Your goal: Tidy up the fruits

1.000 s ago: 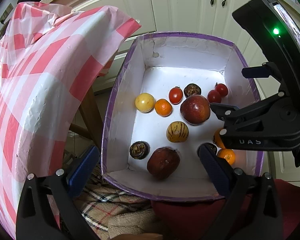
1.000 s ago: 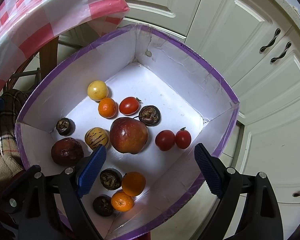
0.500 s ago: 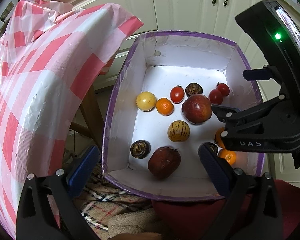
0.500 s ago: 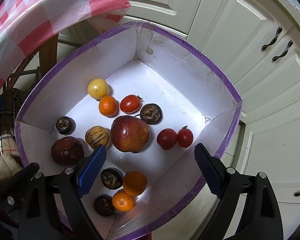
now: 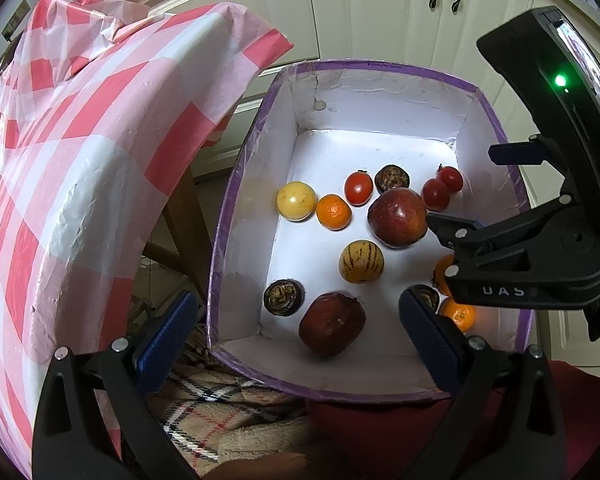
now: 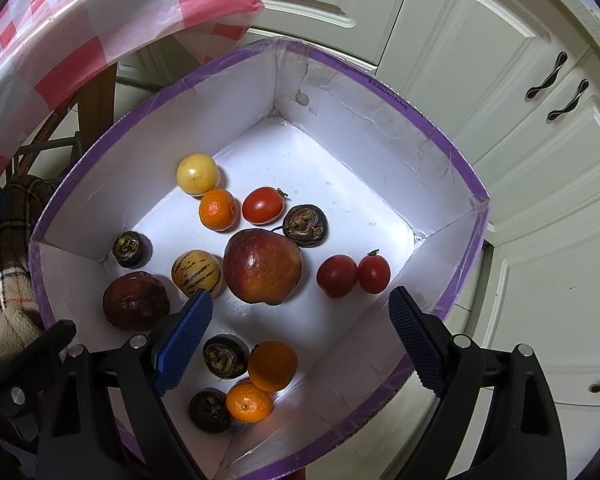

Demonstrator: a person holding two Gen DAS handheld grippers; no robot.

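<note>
A white box with a purple rim (image 5: 240, 184) (image 6: 452, 152) holds loose fruit: a big red apple (image 5: 397, 217) (image 6: 262, 266), a striped yellow melon (image 5: 361, 261) (image 6: 196, 273), a dark red fruit (image 5: 332, 323) (image 6: 135, 301), a yellow fruit (image 5: 296, 201) (image 6: 198, 174), tangerines (image 5: 333, 212) (image 6: 249, 401), small tomatoes (image 5: 358, 188) (image 6: 374, 273) and dark mangosteens (image 5: 284, 297) (image 6: 305, 225). My left gripper (image 5: 296, 330) hangs open over the box's near edge. My right gripper (image 6: 296, 344) is open above the box's right side, seen from the left wrist as a black clamp (image 5: 532, 256). Neither holds anything.
A table under a pink-and-white checked cloth (image 5: 80, 152) (image 6: 80, 28) stands left of the box, with a wooden leg (image 5: 184, 236) below. White cabinet doors (image 6: 500, 100) lie behind. A plaid fabric (image 5: 228, 404) and dark red cloth (image 5: 380, 428) sit under the box's near side.
Both views have shifted slightly, with the box sitting a little lower in the left wrist view. The fruit has not moved and both grippers stay open.
</note>
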